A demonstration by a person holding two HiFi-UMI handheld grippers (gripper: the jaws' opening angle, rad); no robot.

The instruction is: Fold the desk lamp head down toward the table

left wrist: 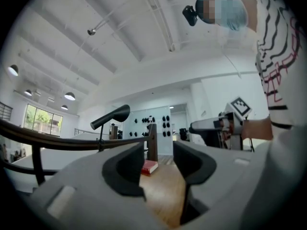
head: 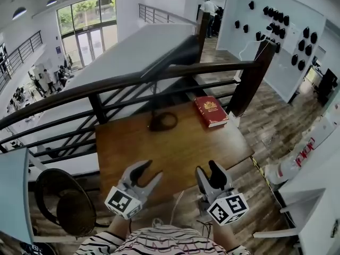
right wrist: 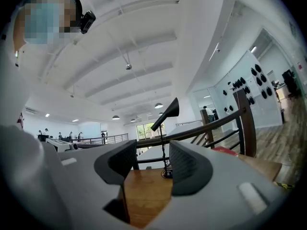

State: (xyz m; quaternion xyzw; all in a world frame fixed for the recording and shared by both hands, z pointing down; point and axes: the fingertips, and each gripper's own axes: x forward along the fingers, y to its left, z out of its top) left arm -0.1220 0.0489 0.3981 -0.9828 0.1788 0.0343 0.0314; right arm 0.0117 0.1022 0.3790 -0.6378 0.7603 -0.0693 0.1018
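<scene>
A black desk lamp stands at the far edge of the wooden table (head: 180, 150). Its round base (head: 162, 121) rests on the wood, and its thin stem rises to a long cone head (head: 180, 52) that tilts upward. The left gripper view has the lamp head (left wrist: 112, 116) raised at left; in the right gripper view the lamp head (right wrist: 169, 112) points up above the base (right wrist: 167, 173). My left gripper (head: 152, 170) (left wrist: 158, 162) and right gripper (head: 207, 167) (right wrist: 152, 162) hover over the table's near edge, both open with nothing between the jaws, well short of the lamp.
A red book (head: 210, 110) lies at the table's far right corner. A dark railing (head: 106, 86) with a wooden post (head: 249, 78) runs right behind the table. A black round chair (head: 64, 201) stands at near left. White furniture (head: 297, 153) sits to the right.
</scene>
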